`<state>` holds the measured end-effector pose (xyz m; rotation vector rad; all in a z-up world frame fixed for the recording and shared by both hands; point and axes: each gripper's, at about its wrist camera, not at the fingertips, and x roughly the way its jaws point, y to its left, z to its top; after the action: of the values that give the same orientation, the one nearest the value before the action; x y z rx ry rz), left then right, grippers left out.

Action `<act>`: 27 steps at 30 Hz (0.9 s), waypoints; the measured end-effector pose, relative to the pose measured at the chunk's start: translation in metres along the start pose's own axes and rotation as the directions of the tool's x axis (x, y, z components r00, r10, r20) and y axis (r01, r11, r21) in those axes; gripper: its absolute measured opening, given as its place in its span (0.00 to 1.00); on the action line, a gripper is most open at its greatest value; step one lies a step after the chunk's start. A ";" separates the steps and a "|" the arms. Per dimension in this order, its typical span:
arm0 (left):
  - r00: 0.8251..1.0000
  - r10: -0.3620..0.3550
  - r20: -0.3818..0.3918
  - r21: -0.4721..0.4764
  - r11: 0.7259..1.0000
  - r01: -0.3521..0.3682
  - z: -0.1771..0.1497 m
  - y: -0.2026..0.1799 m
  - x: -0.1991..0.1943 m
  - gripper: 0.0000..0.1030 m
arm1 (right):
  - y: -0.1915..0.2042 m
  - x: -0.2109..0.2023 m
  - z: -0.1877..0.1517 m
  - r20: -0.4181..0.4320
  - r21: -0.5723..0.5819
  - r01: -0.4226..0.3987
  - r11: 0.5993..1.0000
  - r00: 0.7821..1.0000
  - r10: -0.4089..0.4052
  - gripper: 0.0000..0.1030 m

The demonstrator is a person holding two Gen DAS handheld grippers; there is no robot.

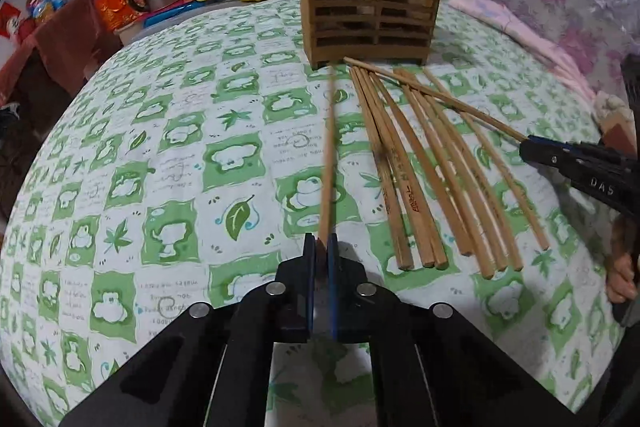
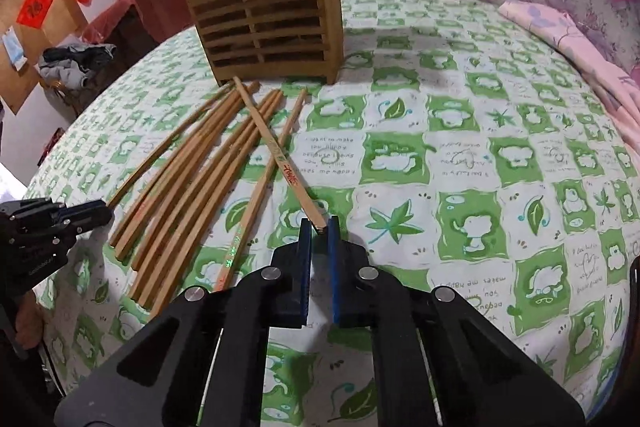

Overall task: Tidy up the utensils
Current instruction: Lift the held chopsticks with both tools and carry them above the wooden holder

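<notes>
On a green-and-white patterned tablecloth [image 1: 168, 155], left gripper [image 1: 321, 245] clamped shut on the near end of one bamboo chopstick [image 1: 329, 155], shaft blurred, tip aimed toward the holder. Just right of it, a loose fan of chopsticks [image 1: 424, 179] lying flat on the cloth, far tips near the base of the slatted wooden chopstick holder [image 1: 370, 11] standing upright behind. Further right, right gripper [image 2: 320, 225] pinched closed on the end of a red-lettered chopstick [image 2: 276, 151], slanting across the top of the fan toward the holder. Kitchen clutter along the back edge.
</notes>
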<state>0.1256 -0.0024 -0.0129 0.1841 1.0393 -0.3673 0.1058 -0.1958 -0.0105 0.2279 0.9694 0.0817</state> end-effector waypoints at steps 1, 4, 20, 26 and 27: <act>1.000 -0.012 0.011 -0.020 1.000 0.013 0.001 0.004 -0.003 0.05 | 0.000 -0.005 0.000 0.023 0.000 0.003 1.000 1.000 -0.003 0.09; 0.998 -0.062 0.020 -0.066 0.996 0.063 0.009 0.013 -0.008 0.06 | 0.000 -0.016 -0.001 0.073 0.004 0.013 1.000 0.997 -0.013 0.09; 0.967 -0.016 0.253 -0.048 0.998 0.029 0.126 -0.011 -0.088 0.05 | 0.031 -0.115 0.077 0.362 -0.019 -0.023 1.000 0.932 0.029 0.07; 0.955 -0.033 0.295 -0.049 0.998 0.050 0.167 -0.016 -0.105 0.05 | 0.035 -0.102 0.101 0.318 -0.044 -0.045 0.998 0.947 0.056 0.12; 0.953 -0.040 0.299 -0.050 0.997 0.057 0.170 -0.015 -0.107 0.05 | 0.033 -0.098 0.098 0.296 -0.036 -0.060 0.998 0.953 0.068 0.13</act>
<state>0.2081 -0.0486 0.1643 0.0483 0.7559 -0.3958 0.1328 -0.1955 0.1295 0.2394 0.6605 0.1166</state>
